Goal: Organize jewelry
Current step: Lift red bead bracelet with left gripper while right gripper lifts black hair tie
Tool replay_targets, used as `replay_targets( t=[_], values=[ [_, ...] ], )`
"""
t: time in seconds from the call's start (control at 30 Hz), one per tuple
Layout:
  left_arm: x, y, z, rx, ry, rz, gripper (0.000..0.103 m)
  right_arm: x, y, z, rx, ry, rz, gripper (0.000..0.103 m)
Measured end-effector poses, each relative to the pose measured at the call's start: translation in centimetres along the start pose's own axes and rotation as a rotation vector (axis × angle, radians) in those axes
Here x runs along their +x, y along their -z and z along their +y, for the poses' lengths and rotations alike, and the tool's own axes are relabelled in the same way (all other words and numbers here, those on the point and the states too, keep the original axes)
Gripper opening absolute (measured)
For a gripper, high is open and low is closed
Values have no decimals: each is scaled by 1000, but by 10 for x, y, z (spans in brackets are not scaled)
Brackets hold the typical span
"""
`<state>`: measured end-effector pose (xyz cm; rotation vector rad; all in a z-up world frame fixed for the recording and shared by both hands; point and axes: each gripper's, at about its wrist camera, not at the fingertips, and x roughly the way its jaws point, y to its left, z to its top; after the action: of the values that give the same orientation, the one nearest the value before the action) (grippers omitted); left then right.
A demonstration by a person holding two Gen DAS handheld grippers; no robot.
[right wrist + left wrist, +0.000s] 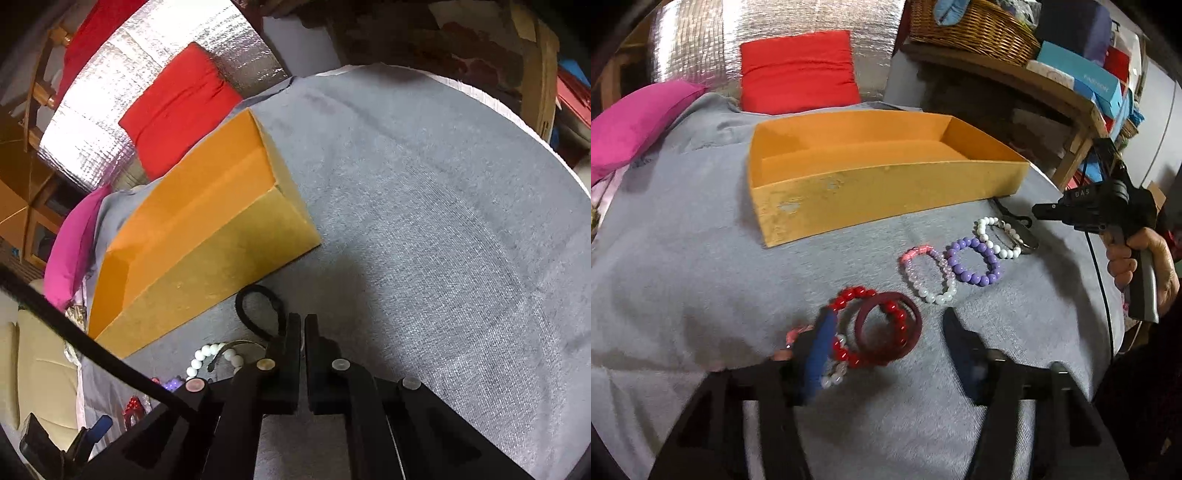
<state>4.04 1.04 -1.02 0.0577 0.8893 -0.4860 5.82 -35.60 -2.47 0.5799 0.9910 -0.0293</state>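
**L claw over red bangle pile; box lies ahead**

L gripper point(890, 343) is held w/ fingers apart, nothing clamped. The maroon bangle point(889, 325) and red bead bracelet point(866, 328) lie between the blue pads, closer to the left pad point(822, 350), which is touching or just over the beads; contact can't be confirmed (blur). A pink/clear bead piece point(798, 332) is partly hidden behind that pad. The coming grab is judged to turn on this: pile sits off-centre toward the left pad, bangle lying flat, ring opening facing up.

The orange box point(886, 192) lies straight ahead of the L claw, long axis running left-right across the view, empty as far as seen. Other bracelets are laid in a row toward the right: pink-white point(929, 275), purple point(975, 262), white point(995, 236), w/ a metal bangle point(1025, 240) under it.

R gripper point(304, 332) is shut, nothing seen between pads; black hair tie point(258, 314) just beside its tips. L hand is nearer the red pile; R nearer white beads.

Writing: "DAS" read on R gripper body point(1082, 192); teal carton point(1082, 79) label too blurred.
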Motion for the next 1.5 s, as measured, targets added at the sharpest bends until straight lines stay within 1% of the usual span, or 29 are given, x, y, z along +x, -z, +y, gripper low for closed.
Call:
replay_targets(
  t=[0.13, 0.2, 0.27, 0.3, 0.33, 0.37, 0.43, 0.5, 0.57, 0.63, 0.73, 0.83, 0.9, 0.93, 0.97, 1.0, 1.03, 1.07, 1.23, 1.33, 1.4, 1.5],
  values=[
    [22, -1, 1, 2, -12, 60, 35, 1, 0, -1, -2, -7, 6, 4],
    [29, 0, 6, -13, -14, 79, 32, 1, 0, 0, -2, -22, 6, 4],
    [31, 1, 10, -28, -8, 84, 27, -1, -1, 0, 5, -48, 6, 4],
    [31, 2, 10, -31, -2, 85, 22, -1, -1, -1, 3, -60, 7, 4],
    [31, 2, 10, -30, 9, 87, 18, -2, -1, -1, -1, -64, 5, 4],
    [32, 3, 8, -25, 17, 91, 17, -3, -1, -1, -7, -63, 3, 4],
    [33, 5, 5, -16, 19, 100, 10, -1, -2, -2, -5, -73, 19, 5],
    [32, 4, 5, -30, 26, 99, 10, 2, -5, -3, 5, -81, 33, 9],
    [30, 3, 5, -42, 32, 93, 10, 4, -7, -3, 6, -84, 35, 27],
    [27, 2, 5, -46, 36, 83, 10, 8, -10, -2, 5, -101, 32, 36],
    [17, -1, 6, -59, 57, 49, 10, 17, -15, 3, -27, -91, 41, 37],
    [2, -6, 10, -83, 97, -6, 9, 35, -15, 10, -56, -68, 107, 37],
    [-6, -9, 13, -98, 118, -44, 10, 36, -13, 12, -66, -47, 110, 36],
    [-8, -11, 13, -102, 121, -53, 10, 35, -13, 13, -68, -45, 116, 34],
    [-9, -12, 14, -107, 122, -64, 10, 34, -11, 12, -68, -45, 118, 25],
    [-10, -14, 13, -109, 121, -71, 9, 35, -10, 11, -77, -27, 126, 21],
    [-11, -16, 13, -112, 118, -78, 10, 35, -9, 12, -93, -9, 121, 12],
    [-11, -18, 14, -116, 117, -83, 10, 35, -8, 13, -111, 9, 116, 8],
    [-18, -25, 12, -125, 133, -131, 9, 23, -8, 10, -102, 9, 90, 8],
    [-24, -33, 11, -126, 144, -172, 10, 6, -7, 11, -86, -58, 68, 8],
    [-28, -40, 14, -140, 157, -204, 9, -8, -7, 12, -71, -129, 52, 8],
    [-33, -54, 20, -162, 175, -258, 10, -28, -9, 19, -64, -258, 16, 8]
  ],
)
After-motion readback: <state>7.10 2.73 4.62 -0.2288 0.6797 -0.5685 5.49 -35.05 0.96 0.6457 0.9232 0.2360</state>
